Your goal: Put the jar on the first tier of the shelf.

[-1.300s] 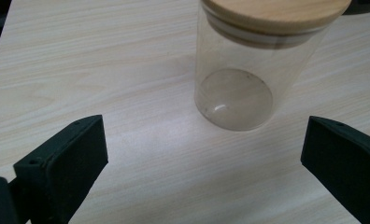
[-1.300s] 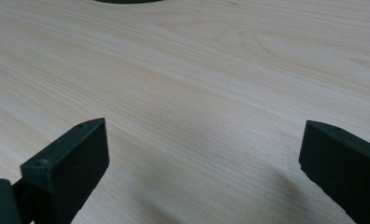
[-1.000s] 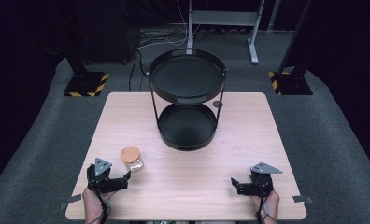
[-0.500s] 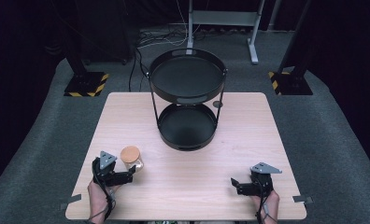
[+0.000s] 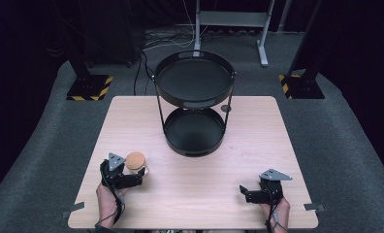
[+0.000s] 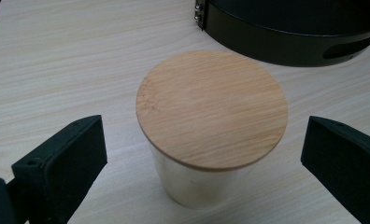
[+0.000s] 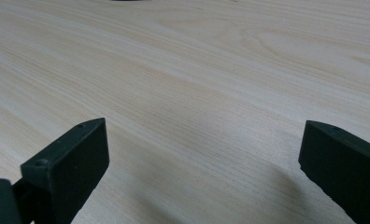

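Reaching: left gripper [image 5: 132,178] sits at the lower left of the high view, jaws spread wide either side of the jar [image 6: 206,140], not yet touching it.
Jar: upright on the table [image 5: 258,141], wooden lid [image 6: 212,108] on, at the middle of the left gripper view, just short of the black stand [image 5: 194,104].
Done: only the approach, as I judge it.
Left: closing, lifting, placing.
Right gripper [image 5: 252,193]: lower right, jaws wide apart, holding nothing.
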Tool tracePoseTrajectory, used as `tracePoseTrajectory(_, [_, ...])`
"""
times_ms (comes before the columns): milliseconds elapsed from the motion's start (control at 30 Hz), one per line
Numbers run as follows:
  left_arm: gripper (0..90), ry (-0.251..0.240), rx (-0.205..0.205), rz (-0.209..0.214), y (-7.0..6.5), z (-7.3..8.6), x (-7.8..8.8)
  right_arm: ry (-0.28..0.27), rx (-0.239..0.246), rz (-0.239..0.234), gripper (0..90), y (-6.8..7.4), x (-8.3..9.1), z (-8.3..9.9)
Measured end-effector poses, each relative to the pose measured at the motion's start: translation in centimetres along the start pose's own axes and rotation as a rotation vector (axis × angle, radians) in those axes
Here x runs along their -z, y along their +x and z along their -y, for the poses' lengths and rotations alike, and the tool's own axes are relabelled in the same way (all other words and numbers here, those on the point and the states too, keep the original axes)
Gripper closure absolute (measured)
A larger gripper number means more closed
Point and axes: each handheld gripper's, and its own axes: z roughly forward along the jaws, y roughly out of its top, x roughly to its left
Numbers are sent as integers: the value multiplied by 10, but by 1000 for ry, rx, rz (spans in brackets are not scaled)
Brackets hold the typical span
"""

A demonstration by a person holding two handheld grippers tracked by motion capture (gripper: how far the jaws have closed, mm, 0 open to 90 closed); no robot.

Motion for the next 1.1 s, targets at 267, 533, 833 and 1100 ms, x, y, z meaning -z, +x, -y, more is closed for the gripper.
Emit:
tracePoseTrajectory(267, [1, 1, -4, -5, -5, -7, -7, 3, 1, 0, 10, 0, 0, 0])
tracePoseTrajectory(533, [1, 11, -9, -9, -8, -9, -13, 4, 1, -1, 10, 0, 0, 0])
tracePoseTrajectory(833, [1, 23, -17, -19, -11, -11, -18, 5, 5, 0, 12, 0, 0, 0])
tracePoseTrajectory(1100, [1, 35, -15, -34, -11, -11, -23, 5, 7, -1, 12, 0, 0, 0])
